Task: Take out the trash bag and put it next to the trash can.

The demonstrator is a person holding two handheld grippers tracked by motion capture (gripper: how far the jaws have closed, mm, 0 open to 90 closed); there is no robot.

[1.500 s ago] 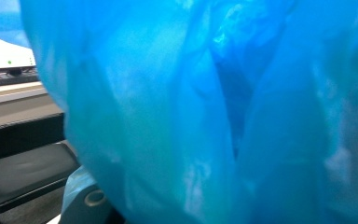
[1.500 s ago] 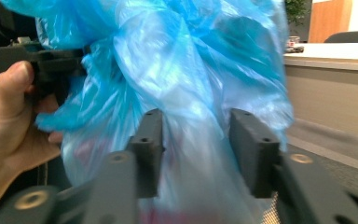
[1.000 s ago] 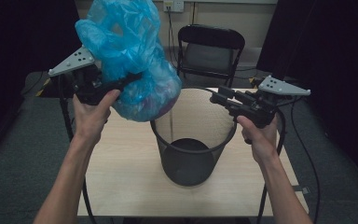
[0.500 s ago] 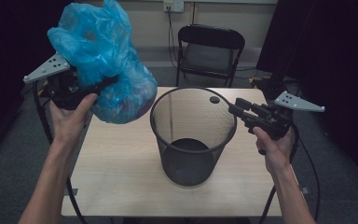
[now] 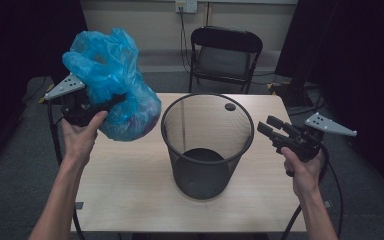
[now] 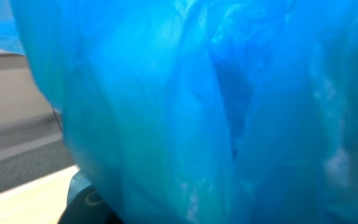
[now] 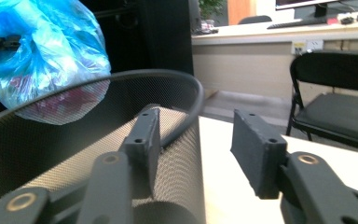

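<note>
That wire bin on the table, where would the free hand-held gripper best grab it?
Probably the rim of the mesh bin, from its right, where the open right hand-held gripper is. The thin hoop fits between jaws; the round body looks too wide.

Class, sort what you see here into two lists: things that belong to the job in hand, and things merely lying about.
In the job:
blue bag, clamped in the left gripper
mesh bin
right gripper, open beside the bin
table

Lying about:
folding chair
small dark disc on the table
wall socket
</note>
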